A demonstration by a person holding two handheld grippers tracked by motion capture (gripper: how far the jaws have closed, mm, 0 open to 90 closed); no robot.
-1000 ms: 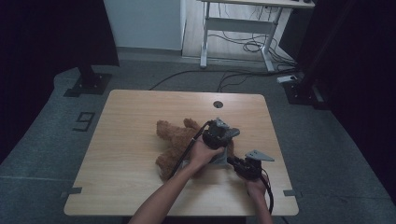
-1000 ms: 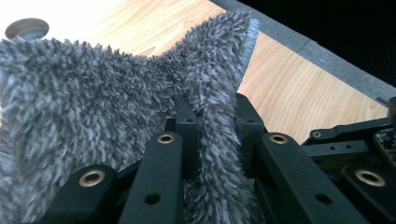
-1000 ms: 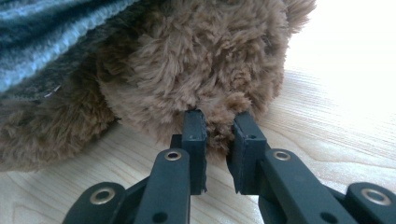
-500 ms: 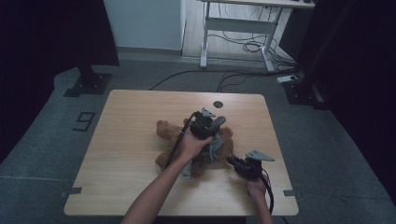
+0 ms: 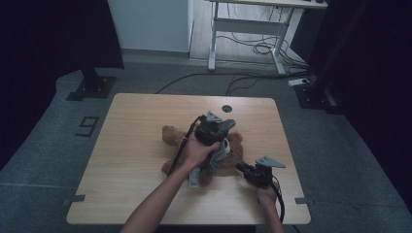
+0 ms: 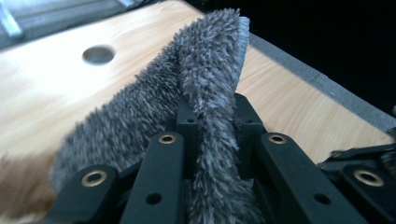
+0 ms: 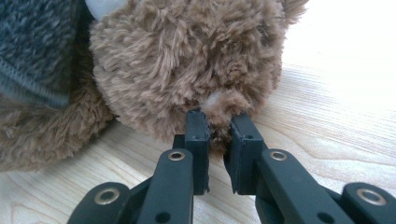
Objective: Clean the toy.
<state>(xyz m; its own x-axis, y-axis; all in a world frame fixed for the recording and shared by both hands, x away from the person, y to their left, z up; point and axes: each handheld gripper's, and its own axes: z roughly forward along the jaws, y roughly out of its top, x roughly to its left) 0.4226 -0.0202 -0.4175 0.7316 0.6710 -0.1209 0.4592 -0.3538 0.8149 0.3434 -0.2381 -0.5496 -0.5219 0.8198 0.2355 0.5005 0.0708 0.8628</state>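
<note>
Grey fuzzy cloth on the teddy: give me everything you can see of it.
The grey cloth is a shaggy, long-piled fabric, plush like a small garment, with a stitched hem along its edge. It is folded into a ridge and pinched between the jaws of the left hand-held gripper, which lifts that fold above the wooden table. The rest drapes down onto the brown teddy bear, lying against its body. In the right gripper view a darker knitted-looking patch with a seam sits beside the bear's fur.
</note>
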